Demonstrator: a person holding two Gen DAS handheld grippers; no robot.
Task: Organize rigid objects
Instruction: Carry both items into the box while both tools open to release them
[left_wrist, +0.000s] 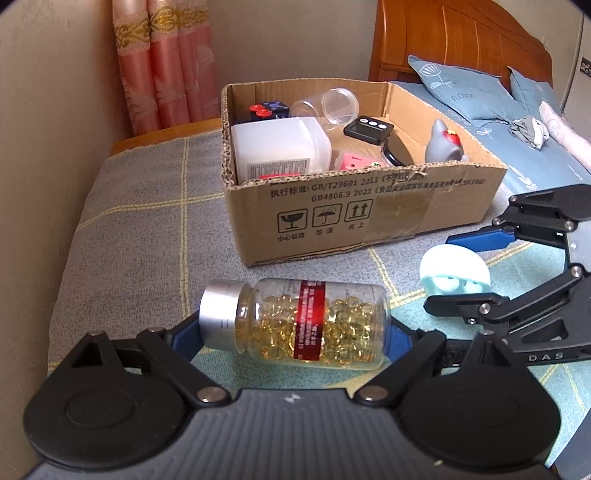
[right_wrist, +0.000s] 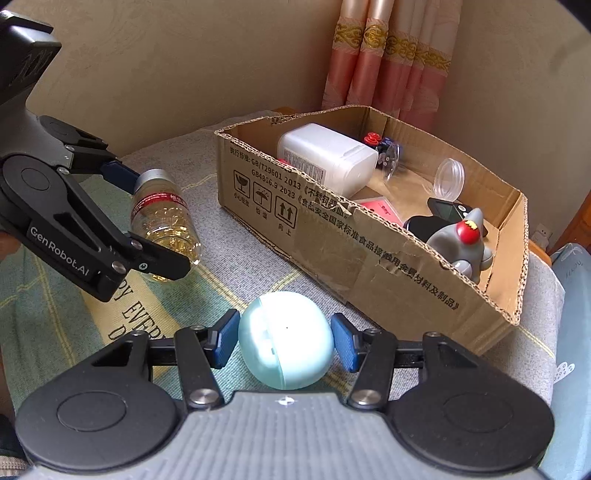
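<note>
The right gripper (right_wrist: 286, 341) had closed its blue pads on the pale blue ball (right_wrist: 286, 339), while the left gripper (left_wrist: 291, 332) clasped the capsule bottle (left_wrist: 295, 321) end to end on the blanket (left_wrist: 147, 221). Both grabs looked made; I judged the next move was a lift over the wall of the cardboard box (left_wrist: 369, 206). The left gripper read "GenRobot.AI", the box "GB4806.9 2023".

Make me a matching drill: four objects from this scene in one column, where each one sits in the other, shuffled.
1. capsule bottle
2. pale blue ball
3. grey toy figure
4. white plastic jar

A. upright in a corner of the cardboard box
B. on its side inside the box
C. between the left claw's fingers
D. gripped by the right claw

Pairs: 1-C, 2-D, 3-A, 4-B
</note>
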